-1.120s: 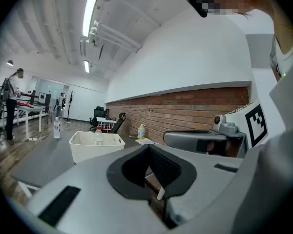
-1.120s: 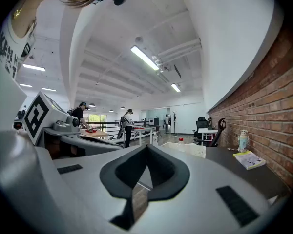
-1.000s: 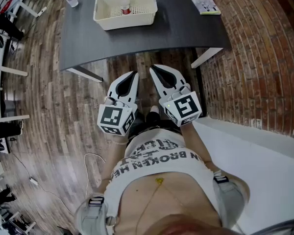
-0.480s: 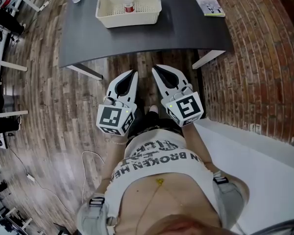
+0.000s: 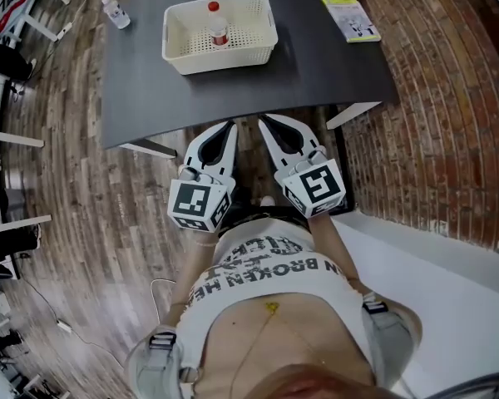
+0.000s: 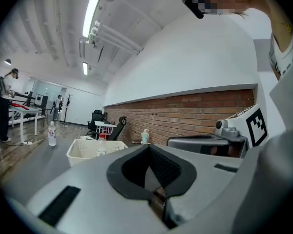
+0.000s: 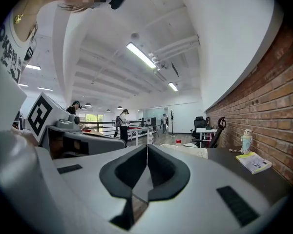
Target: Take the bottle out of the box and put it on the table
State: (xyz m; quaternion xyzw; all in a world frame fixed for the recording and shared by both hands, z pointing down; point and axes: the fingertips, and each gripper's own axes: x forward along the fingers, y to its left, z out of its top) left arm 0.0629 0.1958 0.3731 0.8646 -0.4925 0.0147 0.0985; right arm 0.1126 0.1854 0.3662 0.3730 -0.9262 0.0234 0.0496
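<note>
L gripper (image 5: 227,127): white shell, black pads, jaws fully together, nothing betw. them. R gripper (image 5: 267,121): same, jaws closed tip to tip, empty. Both side by side in front of person's torso, tips at near edge of dark grey table (image 5: 316,69). Small clear plastic bottle w/ red cap (image 5: 219,28) stands upright inside cream perforated plastic basket (image 5: 220,58) on table, well apart from both grippers. Second clear bottle (image 5: 115,12) at table's far-left corner; yellow booklet (image 5: 349,18) far right.

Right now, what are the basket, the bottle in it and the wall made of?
Basket: likely plastic, matte cream, with walls full of small holes. Bottle: probably clear plastic, see-through, with a red cap. Wall: rough red brick, mortar lines showing.
</note>
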